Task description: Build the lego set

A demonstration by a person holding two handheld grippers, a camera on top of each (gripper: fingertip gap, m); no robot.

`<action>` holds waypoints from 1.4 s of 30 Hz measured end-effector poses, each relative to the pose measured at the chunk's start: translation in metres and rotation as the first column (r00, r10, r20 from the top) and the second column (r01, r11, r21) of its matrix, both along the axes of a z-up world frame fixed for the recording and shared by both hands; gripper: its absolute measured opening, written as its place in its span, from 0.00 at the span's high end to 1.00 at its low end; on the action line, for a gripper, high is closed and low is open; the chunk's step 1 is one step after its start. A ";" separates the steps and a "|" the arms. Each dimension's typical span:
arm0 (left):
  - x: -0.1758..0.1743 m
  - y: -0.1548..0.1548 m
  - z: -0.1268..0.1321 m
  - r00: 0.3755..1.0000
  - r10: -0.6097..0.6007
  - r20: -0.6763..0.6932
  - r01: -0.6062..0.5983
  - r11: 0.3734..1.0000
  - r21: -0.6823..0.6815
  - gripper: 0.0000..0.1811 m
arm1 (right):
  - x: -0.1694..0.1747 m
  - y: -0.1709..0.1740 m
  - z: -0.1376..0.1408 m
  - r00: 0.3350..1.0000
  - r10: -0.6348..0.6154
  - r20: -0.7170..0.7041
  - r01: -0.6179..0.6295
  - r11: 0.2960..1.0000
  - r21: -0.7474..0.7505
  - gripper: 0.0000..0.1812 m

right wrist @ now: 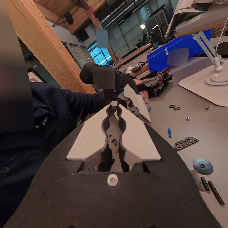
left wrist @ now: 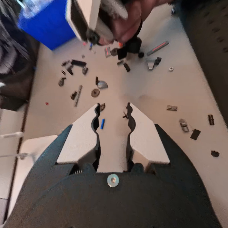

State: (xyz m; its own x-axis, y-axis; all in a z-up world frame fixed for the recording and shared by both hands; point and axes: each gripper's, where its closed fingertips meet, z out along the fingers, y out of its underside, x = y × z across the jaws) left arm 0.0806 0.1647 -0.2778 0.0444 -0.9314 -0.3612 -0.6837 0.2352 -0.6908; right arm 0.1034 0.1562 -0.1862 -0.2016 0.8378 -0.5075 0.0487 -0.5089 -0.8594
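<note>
Left gripper (left wrist: 113,104) jaws apart over blue pin (left wrist: 102,124), lengthwise between them; right gripper (right wrist: 113,106) jaws nearly together.

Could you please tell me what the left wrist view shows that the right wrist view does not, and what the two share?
Only the left wrist view shows the open left tongs from behind, above a tiny red stud and a long grey bar with a red stripe.

Only the right wrist view shows the partly built black lego car, a white lamp base, a dark half-round studded plate and the empty right tongs.

Both show the pale tabletop and a blue bin.
</note>
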 end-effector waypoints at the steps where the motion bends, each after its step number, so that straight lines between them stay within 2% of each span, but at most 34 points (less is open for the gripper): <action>1: 0.000 -0.001 -0.007 1.000 0.005 -0.022 -0.005 0.999 -0.034 0.76 | 0.001 0.000 0.001 1.000 0.007 -0.011 -0.007 1.000 -0.011 0.98; 9: -0.008 -0.007 -0.041 0.987 0.006 -0.162 -0.035 0.983 -0.180 0.75 | 0.000 -0.002 -0.003 1.000 0.027 0.000 -0.027 1.000 -0.011 0.98; 19: -0.006 -0.012 -0.059 0.979 0.032 -0.200 -0.089 0.955 -0.281 0.86 | -0.004 -0.003 -0.013 0.998 0.026 0.052 -0.027 1.000 0.016 0.98; 22: -0.002 -0.014 -0.059 0.982 0.029 -0.187 -0.084 0.951 -0.296 0.90 | -0.004 -0.004 -0.014 0.998 0.027 0.059 -0.029 0.999 0.023 0.98; 32: -0.002 -0.025 -0.058 0.976 -0.080 -0.202 0.024 0.964 -0.265 0.91 | -0.005 -0.006 -0.017 0.997 0.032 0.076 -0.035 0.998 0.044 0.98; 36: -0.007 -0.021 -0.058 0.976 -0.049 -0.214 -0.016 0.956 -0.292 0.83 | -0.005 -0.006 -0.018 0.996 0.033 0.087 -0.038 0.998 0.053 0.98; 42: -0.003 -0.026 -0.056 0.981 -0.051 -0.189 -0.020 0.936 -0.352 0.83 | -0.005 -0.006 -0.020 0.995 0.029 0.095 -0.035 0.998 0.061 0.98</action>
